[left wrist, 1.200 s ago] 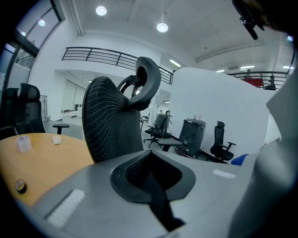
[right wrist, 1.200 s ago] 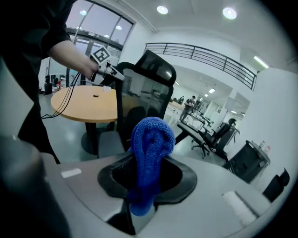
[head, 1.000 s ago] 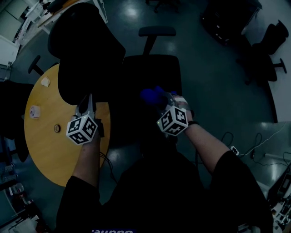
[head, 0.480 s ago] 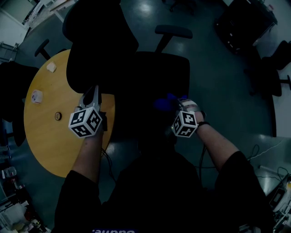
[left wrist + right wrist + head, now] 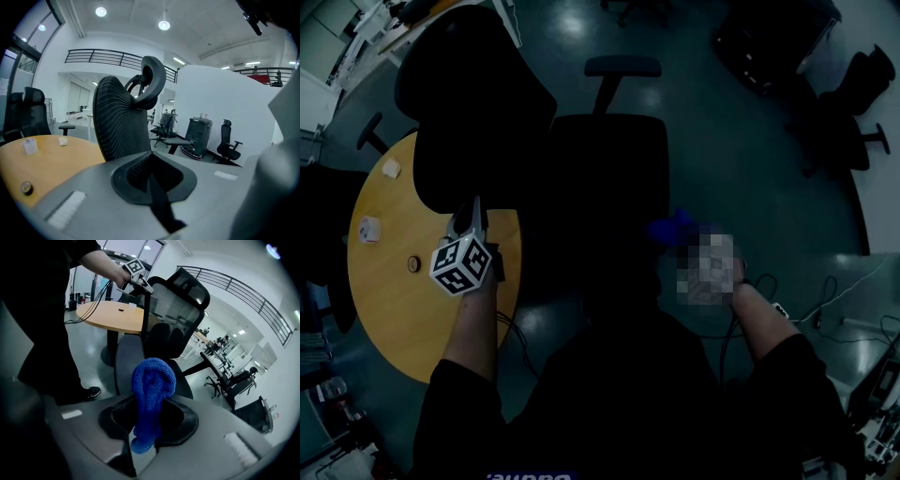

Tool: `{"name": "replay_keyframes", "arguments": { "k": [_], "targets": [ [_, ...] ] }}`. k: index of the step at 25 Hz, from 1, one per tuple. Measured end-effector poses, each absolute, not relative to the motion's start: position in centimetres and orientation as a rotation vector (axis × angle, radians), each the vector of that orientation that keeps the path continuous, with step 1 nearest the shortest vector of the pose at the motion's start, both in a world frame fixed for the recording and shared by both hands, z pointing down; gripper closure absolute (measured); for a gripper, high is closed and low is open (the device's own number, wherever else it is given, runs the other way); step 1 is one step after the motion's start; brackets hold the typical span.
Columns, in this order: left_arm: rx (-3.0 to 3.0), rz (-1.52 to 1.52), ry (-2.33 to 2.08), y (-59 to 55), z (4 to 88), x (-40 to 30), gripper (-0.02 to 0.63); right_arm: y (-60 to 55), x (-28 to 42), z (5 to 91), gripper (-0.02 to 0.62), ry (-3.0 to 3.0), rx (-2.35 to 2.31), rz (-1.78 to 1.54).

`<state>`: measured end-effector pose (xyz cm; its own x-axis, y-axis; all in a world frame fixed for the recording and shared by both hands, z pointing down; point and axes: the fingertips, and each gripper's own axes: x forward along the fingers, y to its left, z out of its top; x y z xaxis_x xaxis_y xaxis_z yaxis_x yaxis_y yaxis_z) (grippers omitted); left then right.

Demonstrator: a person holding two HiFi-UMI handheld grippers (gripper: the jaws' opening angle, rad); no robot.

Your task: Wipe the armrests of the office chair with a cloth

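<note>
**Office chair (image 5: 605, 178), seen from above and used as the landmark.** Its backrest (image 5: 473, 103) rises at the chair's left, and one armrest (image 5: 623, 67) stands on its far side.

My right gripper (image 5: 146, 426) stands off the chair's near front corner. Its jaws are clamped on the blue cloth (image 5: 153, 378), which bulges in a folded loop above them and trails a short tail below. In the head view the cloth (image 5: 675, 228) lies just beside the seat's edge, on neither armrest. In the right gripper view a grey pad (image 5: 128, 359) runs lengthwise ahead of the cloth, in front of the backrest. I take it for the near armrest but cannot be sure.

My left gripper (image 5: 472, 211) is at the backrest's outer edge, jaws pressed together with nothing between them. I cannot tell whether it touches the mesh.

**Handling, as I judge it.**
- The cloth looks thick, looped, soft, light and limp, so it should mould to a pad and drag rather than slide.
- Gripped at mid-fold, as it is, the loop offers a cushioned face to press down. A hold on one corner would let it flop.
- The chair may swivel under a sideways stroke. The left gripper at the backrest is well placed to steady it.
</note>
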<state>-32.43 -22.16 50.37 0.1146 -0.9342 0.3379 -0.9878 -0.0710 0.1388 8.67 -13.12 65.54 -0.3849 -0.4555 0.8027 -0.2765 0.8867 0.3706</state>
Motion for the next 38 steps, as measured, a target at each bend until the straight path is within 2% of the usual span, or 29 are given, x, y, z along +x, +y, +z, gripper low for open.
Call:
{"name": "replay_keyframes", "arguments": {
  "k": [8,12,15,22,30,38],
  "targets": [
    [2.103,0.203,-1.842,-22.1,50.7,-32.2,0.589,-10.4,10.7,63.2,0.495,-2.009,0.763,-0.043],
    [2.179,0.128,-1.779,-22.3,49.0,-30.2,0.589,-9.6,12.6,56.9,0.495,-2.047,0.985,0.022],
    [2.273,0.069,-1.708,-23.0,47.0,-27.8,0.589,-11.3,11.5,51.1,0.494,-2.165,1.170,0.063],
    [2.390,0.048,-1.594,-27.5,44.5,-22.7,0.589,-20.0,7.7,44.3,0.494,-2.347,1.322,0.049],
    [2.407,0.152,-1.625,-37.5,44.4,-17.8,0.589,-33.3,7.7,42.8,0.494,-2.470,1.206,-0.035],
    [2.224,0.216,-1.895,-49.2,43.8,-23.0,0.589,-48.2,6.7,45.3,0.494,-2.559,1.060,-0.054]
  ]
}}
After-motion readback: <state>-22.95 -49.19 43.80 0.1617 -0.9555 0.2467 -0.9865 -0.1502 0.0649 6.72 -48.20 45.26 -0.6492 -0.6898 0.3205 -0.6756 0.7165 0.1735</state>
